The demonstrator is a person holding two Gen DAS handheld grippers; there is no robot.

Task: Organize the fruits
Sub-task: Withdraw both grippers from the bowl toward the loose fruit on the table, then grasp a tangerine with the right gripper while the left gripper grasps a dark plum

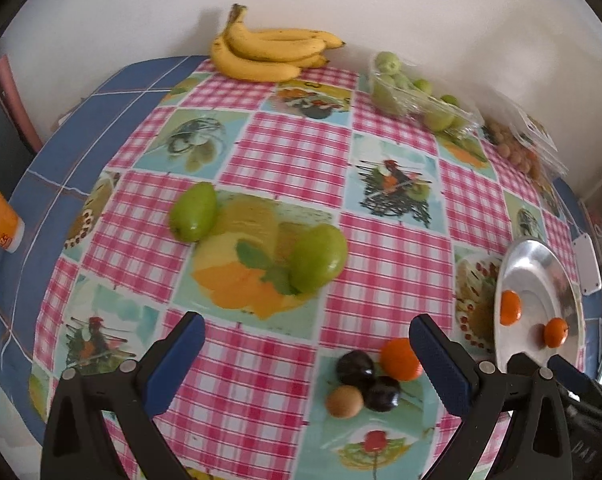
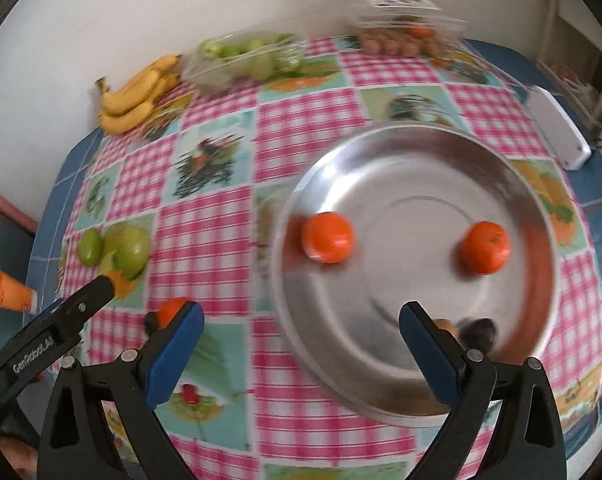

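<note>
The left tongs (image 1: 307, 354) stand wide with nothing between the blue pads, hovering over the table (image 1: 285, 152) and its pink checked cloth. Just beside the right pad lies an orange (image 1: 399, 359), touching two dark plums (image 1: 355, 366) and a small brown fruit (image 1: 344, 401) in a tight cluster. Further out, two green mangoes (image 1: 319, 258) lie near each other at the middle of the cloth. At the far edge by the wall sit a bunch of bananas (image 1: 269, 50) and a clear plastic box of small green fruit (image 1: 413, 96).

The right tongs (image 2: 301, 328) are also wide and hold nothing, poised over the near rim of a round metal tray (image 2: 405, 160). Two oranges (image 2: 327, 237) rest inside the tray, well apart from each other. Close by the right pad, a dark plum (image 2: 479, 332) and a brown fruit lie at the tray's near side, blurred. An orange cup (image 2: 11, 290) lies tipped at the table's left edge.
</note>
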